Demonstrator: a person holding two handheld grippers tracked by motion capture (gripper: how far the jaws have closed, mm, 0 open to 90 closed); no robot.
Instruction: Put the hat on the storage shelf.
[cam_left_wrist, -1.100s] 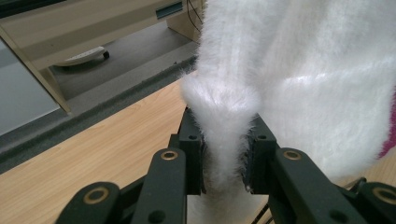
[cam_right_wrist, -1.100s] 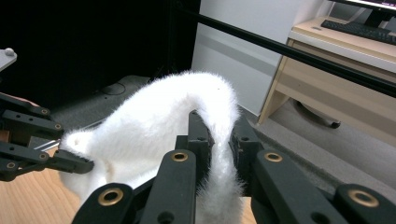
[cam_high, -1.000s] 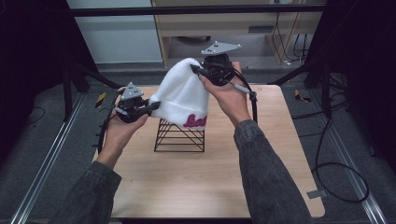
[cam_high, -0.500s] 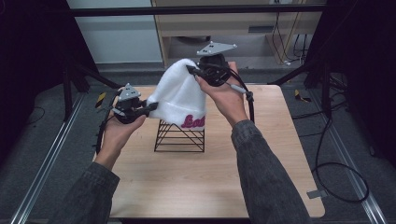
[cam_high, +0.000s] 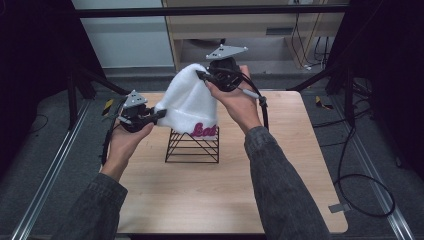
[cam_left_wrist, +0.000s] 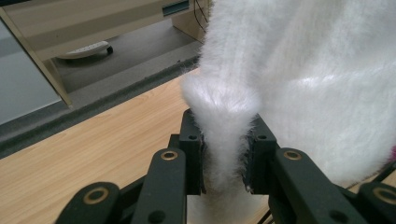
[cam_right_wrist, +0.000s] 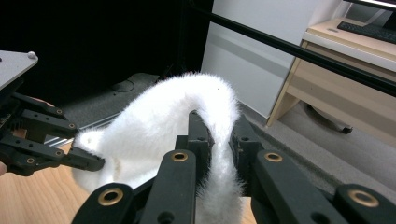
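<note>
A fluffy white knit hat (cam_high: 189, 102) with pink lettering hangs in the air over a black wire rack (cam_high: 193, 145) on the wooden table (cam_high: 280, 165). My left gripper (cam_high: 159, 114) is shut on the hat's lower left edge; in the left gripper view its jaws pinch a fold of the hat (cam_left_wrist: 224, 116). My right gripper (cam_high: 202, 76) is shut on the hat's upper right edge, higher and farther back. In the right gripper view the hat (cam_right_wrist: 159, 126) passes between the jaws, and the left gripper (cam_right_wrist: 91, 162) holds its far end.
A light wooden cabinet (cam_high: 260, 30) stands behind the table. Black frame bars and cables (cam_high: 350, 165) run along the right side. Bare tabletop lies in front of and beside the rack.
Both hands with the hat have shifted slightly; the right gripper has risen a little, stretching the hat above the rack. Both grips are unchanged.
</note>
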